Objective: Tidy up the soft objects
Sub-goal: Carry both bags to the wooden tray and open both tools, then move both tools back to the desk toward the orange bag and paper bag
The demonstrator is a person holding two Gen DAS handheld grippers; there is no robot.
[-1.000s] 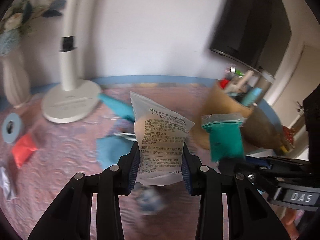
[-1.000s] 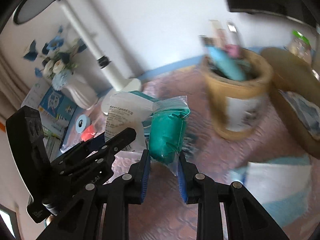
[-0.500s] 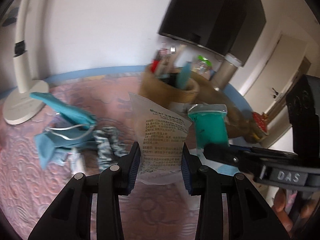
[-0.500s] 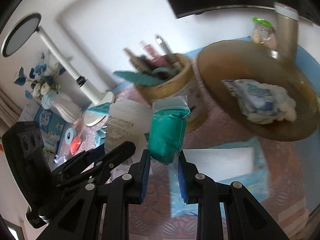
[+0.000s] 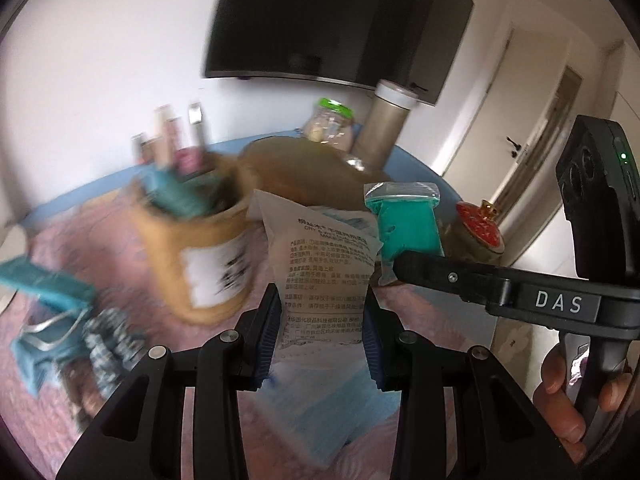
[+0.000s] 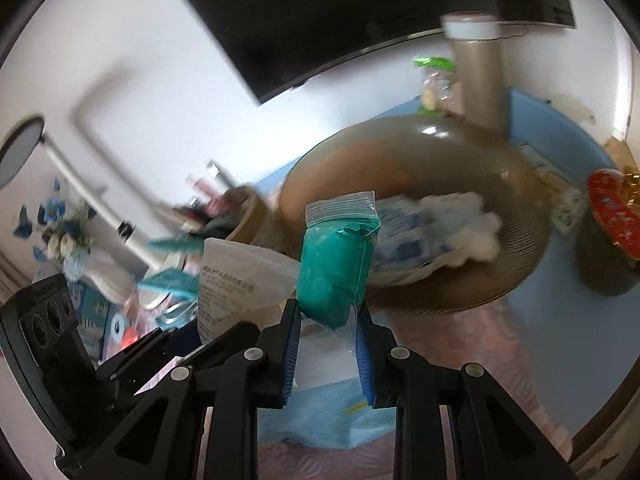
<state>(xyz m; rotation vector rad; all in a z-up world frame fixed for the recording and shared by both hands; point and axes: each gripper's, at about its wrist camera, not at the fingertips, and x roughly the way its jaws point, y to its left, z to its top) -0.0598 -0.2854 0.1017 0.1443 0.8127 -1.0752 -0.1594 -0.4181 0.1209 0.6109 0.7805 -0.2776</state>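
Pouches both aloft before brown bowl (image 6: 420,292): left gripper (image 5: 320,340) pinched white printed pouch (image 5: 324,264) low; right gripper (image 6: 326,340) pinched teal zip bag (image 6: 334,276) low. Both judged light, limp, slippery film; grip the filled bulk.

Black tongs (image 5: 320,340), blue ribbed pads (image 5: 270,336), silver screws, "DAS" marking.

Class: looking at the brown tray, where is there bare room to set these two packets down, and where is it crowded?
Free: the brown tray left and back of the cotton wad. Crowded: around the blue packet and beside the pen cup.
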